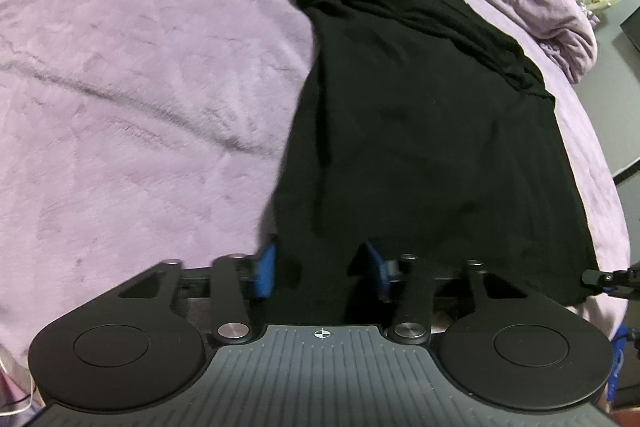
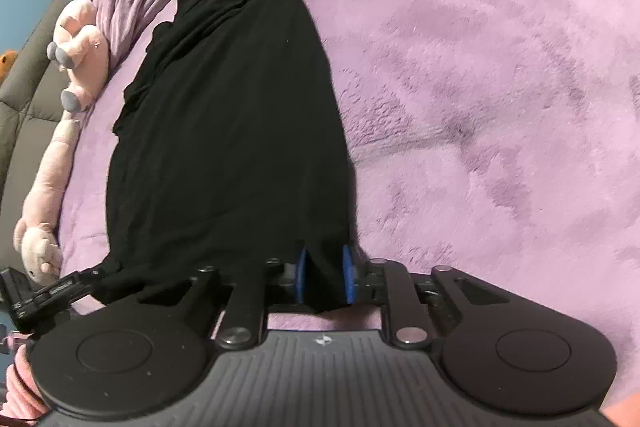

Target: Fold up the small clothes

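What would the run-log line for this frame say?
stage: fold in progress | left gripper: open around near hem | right gripper: shut on black garment | surface: purple blanket

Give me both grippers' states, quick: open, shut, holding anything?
Left gripper: jaws apart around the black garment edge; grip cannot be told.
Right gripper: shut on the black garment's near edge.

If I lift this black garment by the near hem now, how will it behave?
The black garment will probably hang limp: it already wrinkles along its far edge. It looks thin, so likely light. The plush purple blanket may drag on it.
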`<action>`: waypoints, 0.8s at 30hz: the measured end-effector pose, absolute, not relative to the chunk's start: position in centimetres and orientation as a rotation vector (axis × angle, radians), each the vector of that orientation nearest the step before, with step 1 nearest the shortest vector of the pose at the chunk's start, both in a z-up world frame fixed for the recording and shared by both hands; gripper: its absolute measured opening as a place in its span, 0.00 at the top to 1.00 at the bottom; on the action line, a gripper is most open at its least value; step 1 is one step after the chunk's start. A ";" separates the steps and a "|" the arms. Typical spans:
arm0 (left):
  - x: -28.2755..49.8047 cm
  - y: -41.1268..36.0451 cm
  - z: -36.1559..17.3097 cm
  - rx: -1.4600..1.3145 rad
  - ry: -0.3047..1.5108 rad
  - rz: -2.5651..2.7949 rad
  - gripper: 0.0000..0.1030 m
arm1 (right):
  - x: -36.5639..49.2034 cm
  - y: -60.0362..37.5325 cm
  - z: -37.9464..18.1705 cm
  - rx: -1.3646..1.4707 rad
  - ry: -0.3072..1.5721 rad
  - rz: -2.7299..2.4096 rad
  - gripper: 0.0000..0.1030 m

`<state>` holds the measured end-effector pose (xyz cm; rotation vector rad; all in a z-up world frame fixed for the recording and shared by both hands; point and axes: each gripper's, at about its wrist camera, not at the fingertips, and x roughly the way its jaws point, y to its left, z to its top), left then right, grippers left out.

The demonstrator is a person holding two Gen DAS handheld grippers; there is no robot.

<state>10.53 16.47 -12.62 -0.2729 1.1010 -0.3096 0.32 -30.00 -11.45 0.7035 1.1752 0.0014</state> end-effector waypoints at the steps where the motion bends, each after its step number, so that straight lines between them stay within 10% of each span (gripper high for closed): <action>1: 10.6 16.7 -12.6 -0.275 1.117 -0.322 0.68 | 0.4 -29.9 -11.4 0.707 1.178 0.005 0.90; 4: 10.8 16.9 -12.7 -0.285 1.152 -0.359 0.86 | 0.4 -30.1 -11.4 0.769 1.169 0.036 0.93; 12: 12.9 17.4 -8.7 -0.537 1.000 -0.461 0.93 | 2.2 -31.1 -10.7 1.074 1.023 0.130 0.95; 24: 25.0 15.0 -8.1 -0.605 0.824 -0.248 0.84 | 14.7 -34.8 -9.4 0.973 0.760 -0.047 0.95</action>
